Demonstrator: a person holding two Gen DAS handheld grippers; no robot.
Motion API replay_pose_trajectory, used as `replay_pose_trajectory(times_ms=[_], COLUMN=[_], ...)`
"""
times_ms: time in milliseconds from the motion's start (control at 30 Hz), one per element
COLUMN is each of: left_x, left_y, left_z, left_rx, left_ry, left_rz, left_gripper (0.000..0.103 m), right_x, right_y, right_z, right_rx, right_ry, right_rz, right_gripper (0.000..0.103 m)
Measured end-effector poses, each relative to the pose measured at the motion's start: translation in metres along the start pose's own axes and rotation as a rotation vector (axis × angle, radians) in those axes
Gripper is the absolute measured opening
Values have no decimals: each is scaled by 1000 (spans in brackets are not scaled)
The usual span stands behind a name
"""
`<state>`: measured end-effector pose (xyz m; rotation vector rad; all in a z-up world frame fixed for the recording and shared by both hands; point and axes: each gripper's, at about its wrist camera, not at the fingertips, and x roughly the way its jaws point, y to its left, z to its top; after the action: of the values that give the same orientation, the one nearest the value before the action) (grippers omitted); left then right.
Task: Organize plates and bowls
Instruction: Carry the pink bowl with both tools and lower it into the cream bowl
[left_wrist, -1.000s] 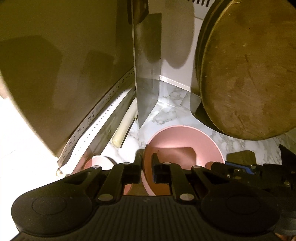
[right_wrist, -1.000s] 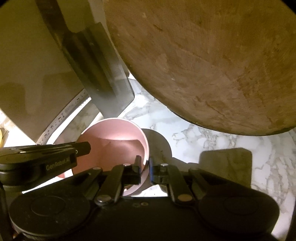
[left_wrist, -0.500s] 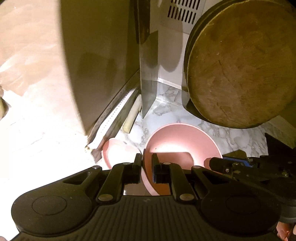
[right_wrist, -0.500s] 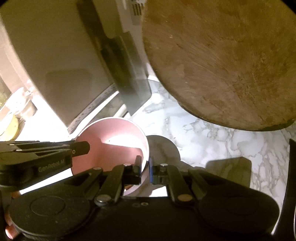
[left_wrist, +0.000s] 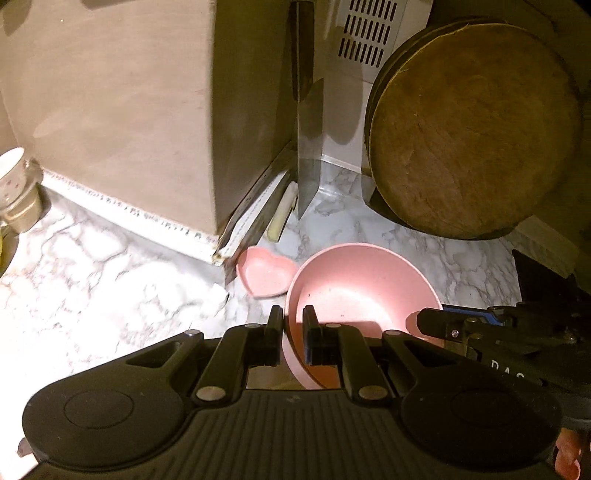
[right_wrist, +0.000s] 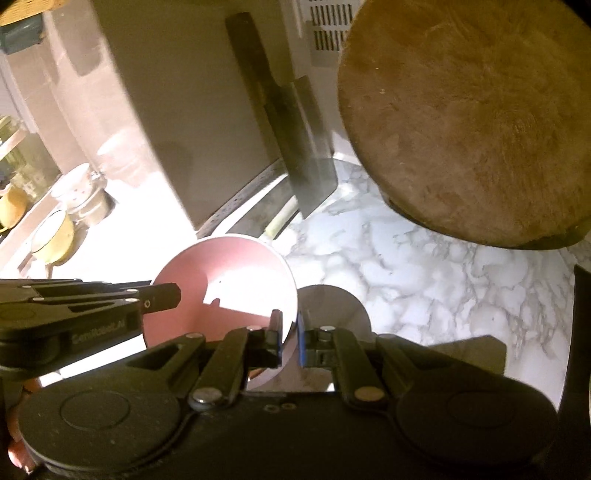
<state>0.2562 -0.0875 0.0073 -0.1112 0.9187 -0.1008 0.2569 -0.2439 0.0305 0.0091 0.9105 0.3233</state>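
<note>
A round pink bowl is held above the marble counter by both grippers. My left gripper is shut on the bowl's left rim. My right gripper is shut on the bowl's right rim; the bowl shows in the right wrist view too. The right gripper also reaches into the left wrist view at the bowl's right edge. A small pink heart-shaped dish lies on the counter just left of the bowl, near the corner of a box.
A large beige box stands at the left. A cleaver leans upright in the corner behind. A round wooden chopping board leans at the back right. Cups and pots stand far left on the marble counter.
Both grippers have pulled back and up from the corner with the bowl held between them. The heart-shaped dish has come fully into view on the counter.
</note>
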Motion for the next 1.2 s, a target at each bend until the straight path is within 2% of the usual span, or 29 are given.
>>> replay_pose_trajectory(times_ms=[533,1200], left_x=[-22,-5], left_y=[15,23], left_z=[-37,-57], left_rx=[1,3], left_ry=[54,131], left_rz=[7,17], left_gripper=[10,10], right_x=[-9,9], right_y=[24,28], right_z=[-33,-55], right_rx=[4,24], right_ry=[50,131], right_rz=[16,22], right_gripper=[7,7])
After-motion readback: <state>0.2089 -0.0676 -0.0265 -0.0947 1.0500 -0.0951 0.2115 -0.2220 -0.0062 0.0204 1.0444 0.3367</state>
